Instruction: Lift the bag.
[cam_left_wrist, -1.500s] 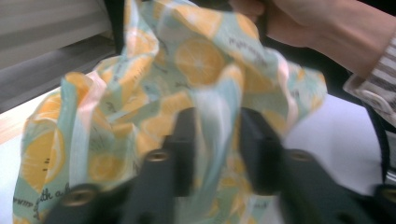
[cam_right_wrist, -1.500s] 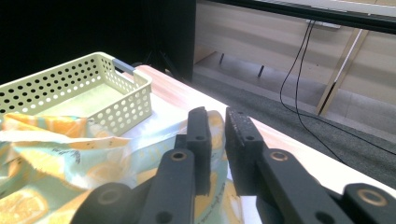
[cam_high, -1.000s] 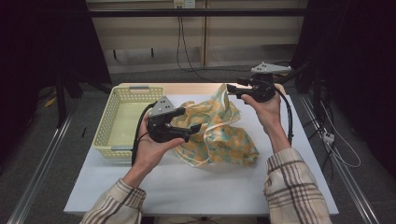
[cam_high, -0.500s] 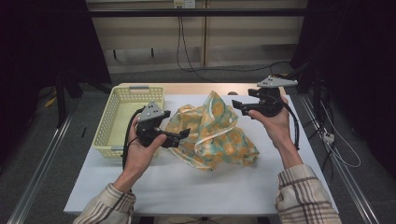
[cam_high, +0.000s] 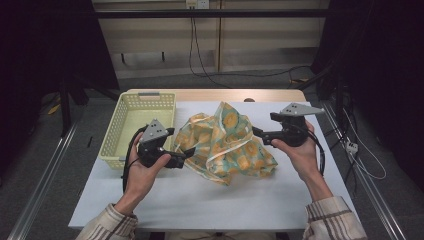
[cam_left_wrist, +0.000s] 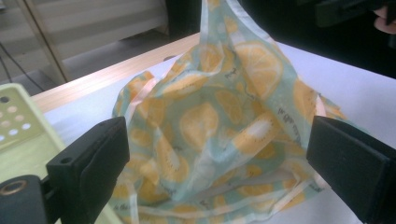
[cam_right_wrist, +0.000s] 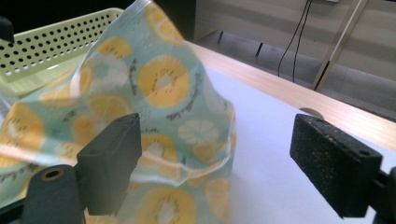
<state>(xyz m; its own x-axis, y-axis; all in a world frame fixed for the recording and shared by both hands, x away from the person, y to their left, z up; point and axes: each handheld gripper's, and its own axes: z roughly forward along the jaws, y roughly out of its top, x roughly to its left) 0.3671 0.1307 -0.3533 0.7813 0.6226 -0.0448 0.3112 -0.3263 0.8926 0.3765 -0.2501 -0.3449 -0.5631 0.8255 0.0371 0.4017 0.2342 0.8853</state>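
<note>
A thin cloth printed with lemon slices (cam_high: 225, 142) lies crumpled in the middle of the white table (cam_high: 210, 200), one fold standing up in a peak. My left gripper (cam_high: 189, 151) is at the cloth's left edge, pointing right. Its jaws have just been opening and stand wide apart, with the cloth (cam_left_wrist: 210, 121) ahead of them and no pad pressing on it. My right gripper (cam_high: 256, 132) is at the cloth's right side, pointing left. Its jaws have just been opening too, and the cloth (cam_right_wrist: 154, 93) rises close by its left jaw, untouched by the pads.
A pale yellow-green perforated basket (cam_high: 147, 95) stands at the table's back left, its rim (cam_left_wrist: 18, 135) close to my left gripper. A wooden strip (cam_high: 215, 95) runs along the far edge. Cables trail over the floor beyond and to the right.
Both hands have drawn apart and come lower, the left one to the left, the right one to the right and nearer. Both pairs of jaws have widened. The cloth sits loose on the table.
</note>
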